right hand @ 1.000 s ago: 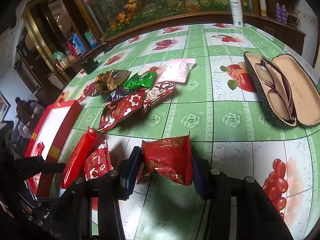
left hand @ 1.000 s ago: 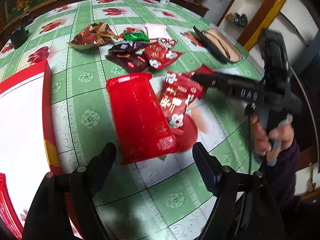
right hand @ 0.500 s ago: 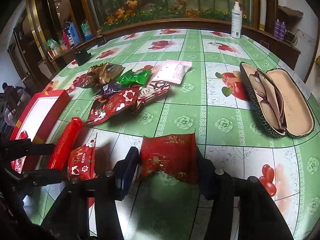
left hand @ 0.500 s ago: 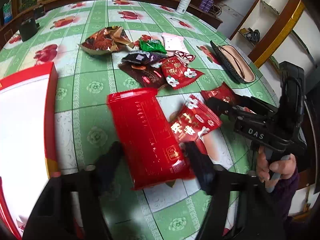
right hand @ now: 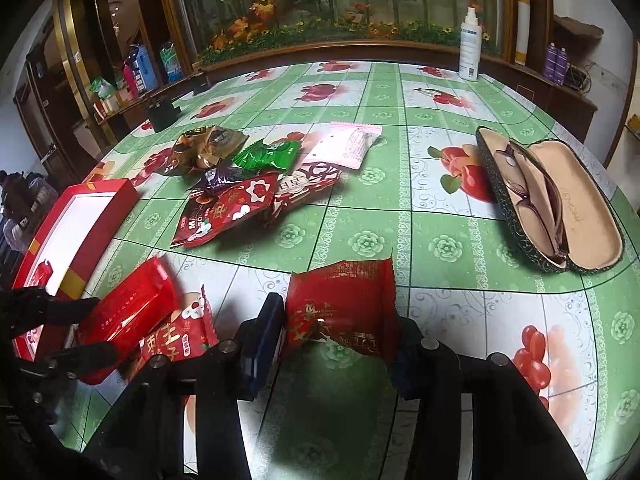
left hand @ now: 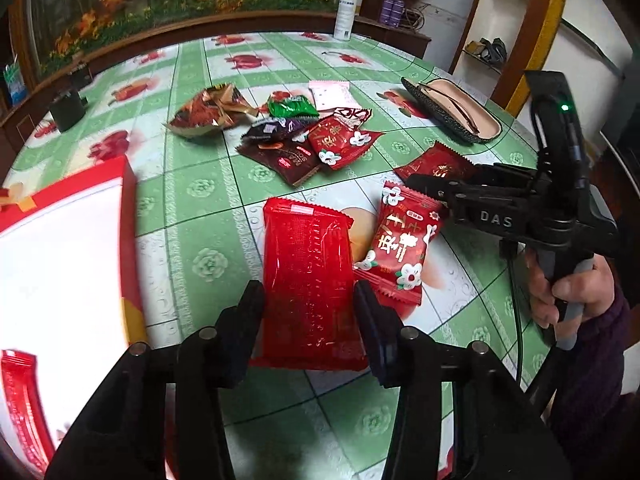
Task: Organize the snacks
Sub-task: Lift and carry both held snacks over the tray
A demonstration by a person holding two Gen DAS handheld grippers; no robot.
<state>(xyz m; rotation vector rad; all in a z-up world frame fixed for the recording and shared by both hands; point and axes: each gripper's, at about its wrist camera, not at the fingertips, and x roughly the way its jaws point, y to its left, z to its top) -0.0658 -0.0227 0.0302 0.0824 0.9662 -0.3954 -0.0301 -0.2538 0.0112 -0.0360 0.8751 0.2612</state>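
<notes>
On the green, fruit-patterned worktop (right hand: 440, 216): left claw (left hand: 308, 312) clenched on the long red packet (left hand: 308, 280), fingers pressed against both long edges of its near half, packet pointing away toward the snack pile. Just right of that packet, touching its edge, a red flowered snack bag (left hand: 404, 244). Right claw (right hand: 336, 320) grasping a square red snack pouch (right hand: 344, 304), pads tight on its left and right sides, pouch crumpled and lifted at the near edge, far edge toward the glasses. Same claw seen from the left wrist camera (left hand: 424, 188), held in a hand (left hand: 568, 292), tip over that pouch (left hand: 436, 164). Farther back, a loose heap of wrappers: gold-brown bag (right hand: 208, 148), green packet (right hand: 268, 156), pink sachet (right hand: 348, 144), dark purple one (right hand: 224, 176), red flowered bag (right hand: 236, 208). Off to the left, a red gift box (right hand: 84, 216) with white lining, one red packet (left hand: 20, 400) lying inside. On the right, an open glasses case (right hand: 560, 208) with spectacles in it. At the far rim, a white spray bottle (right hand: 470, 48).
</notes>
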